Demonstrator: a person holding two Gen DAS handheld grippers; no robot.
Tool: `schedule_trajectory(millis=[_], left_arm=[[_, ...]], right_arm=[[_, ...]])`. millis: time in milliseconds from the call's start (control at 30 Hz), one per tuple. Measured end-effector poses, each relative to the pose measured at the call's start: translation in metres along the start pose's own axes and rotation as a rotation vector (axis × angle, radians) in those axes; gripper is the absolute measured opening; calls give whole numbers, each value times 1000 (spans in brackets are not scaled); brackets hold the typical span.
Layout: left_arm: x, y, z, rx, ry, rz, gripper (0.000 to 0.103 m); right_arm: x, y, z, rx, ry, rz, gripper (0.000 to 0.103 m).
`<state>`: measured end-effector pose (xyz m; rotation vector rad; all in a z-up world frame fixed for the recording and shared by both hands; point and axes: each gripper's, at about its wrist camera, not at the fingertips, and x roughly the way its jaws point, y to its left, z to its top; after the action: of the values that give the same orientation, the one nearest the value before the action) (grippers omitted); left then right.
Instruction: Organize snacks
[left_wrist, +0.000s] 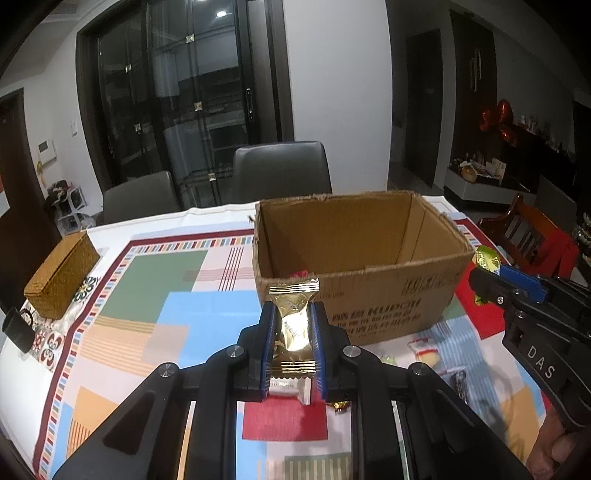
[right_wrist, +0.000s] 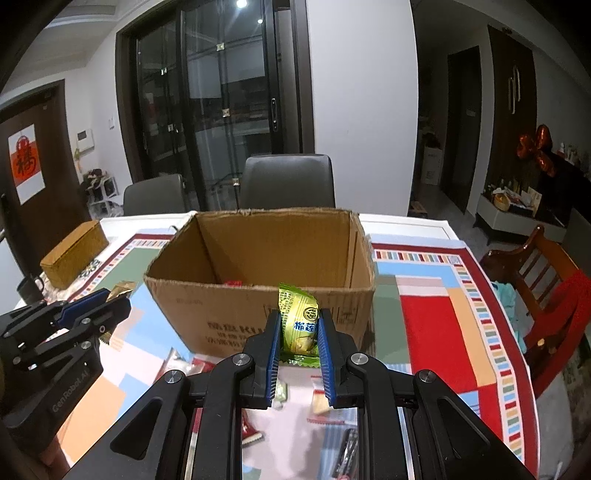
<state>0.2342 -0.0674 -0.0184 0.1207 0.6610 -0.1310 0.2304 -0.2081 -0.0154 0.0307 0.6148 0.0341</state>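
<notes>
A: The gold snack (left_wrist: 293, 321) is pinched in the left gripper (left_wrist: 293, 332), the green snack (right_wrist: 300, 325) in the right gripper (right_wrist: 299, 339), both short of the box (right_wrist: 258, 258) at twelve o'clock.

B: Carrying step, I'd say; next lift over the rim and release. The box's contents are mostly hidden, and loose snacks (right_wrist: 317, 398) on the bench (right_wrist: 424, 314) are blurred.
</notes>
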Motion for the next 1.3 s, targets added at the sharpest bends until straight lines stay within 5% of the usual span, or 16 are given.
schedule_trajectory(millis=[1300], left_arm=[[27, 10, 58, 35, -108, 6, 20]], right_arm=[[24, 1, 52, -27, -65, -30, 21]])
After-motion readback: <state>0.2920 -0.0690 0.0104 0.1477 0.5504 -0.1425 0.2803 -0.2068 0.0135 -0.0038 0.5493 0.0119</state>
